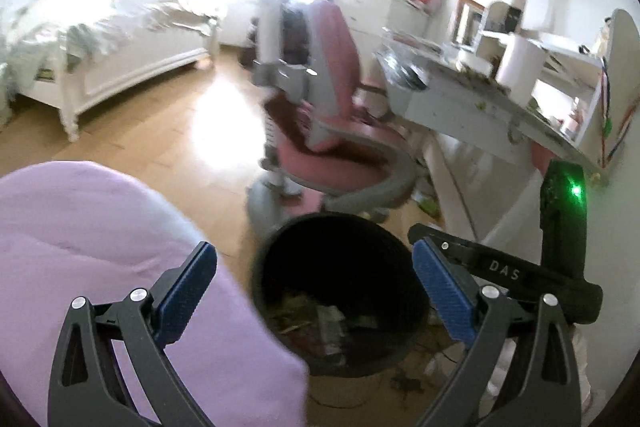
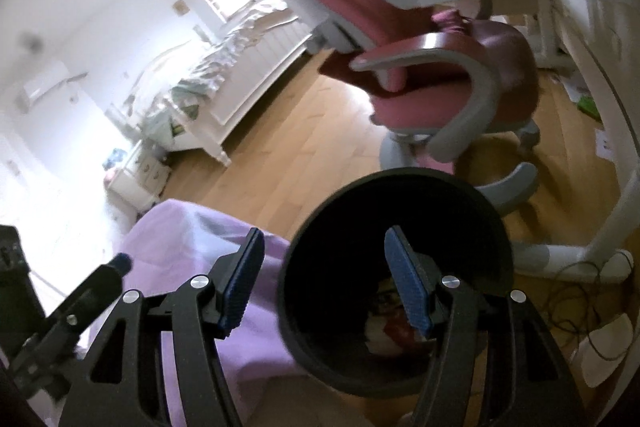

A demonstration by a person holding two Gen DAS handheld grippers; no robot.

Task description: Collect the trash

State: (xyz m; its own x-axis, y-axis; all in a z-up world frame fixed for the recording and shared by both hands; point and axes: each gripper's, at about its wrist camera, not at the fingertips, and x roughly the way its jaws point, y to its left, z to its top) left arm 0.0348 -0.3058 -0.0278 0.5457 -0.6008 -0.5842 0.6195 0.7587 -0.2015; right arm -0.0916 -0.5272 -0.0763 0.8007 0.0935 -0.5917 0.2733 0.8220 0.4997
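A black round trash bin [image 1: 280, 267] stands on the wooden floor with wrappers and scraps [image 1: 320, 315] at its bottom. My left gripper [image 1: 316, 291] is open and empty, above and in front of the bin. The right gripper's body [image 1: 560, 227] shows at the right of the left wrist view. In the right wrist view the bin [image 2: 480, 219] lies just below my right gripper [image 2: 326, 279], which is open and empty over the bin's near rim. Trash [image 2: 384, 323] shows inside the bin.
A pink and grey desk chair [image 1: 332, 131] stands behind the bin. A cluttered white desk [image 1: 480, 99] is at the right, a lilac cloth [image 1: 100, 259] at the left, a white bed [image 1: 112, 59] at the far left. Cables [image 2: 572, 307] lie on the floor.
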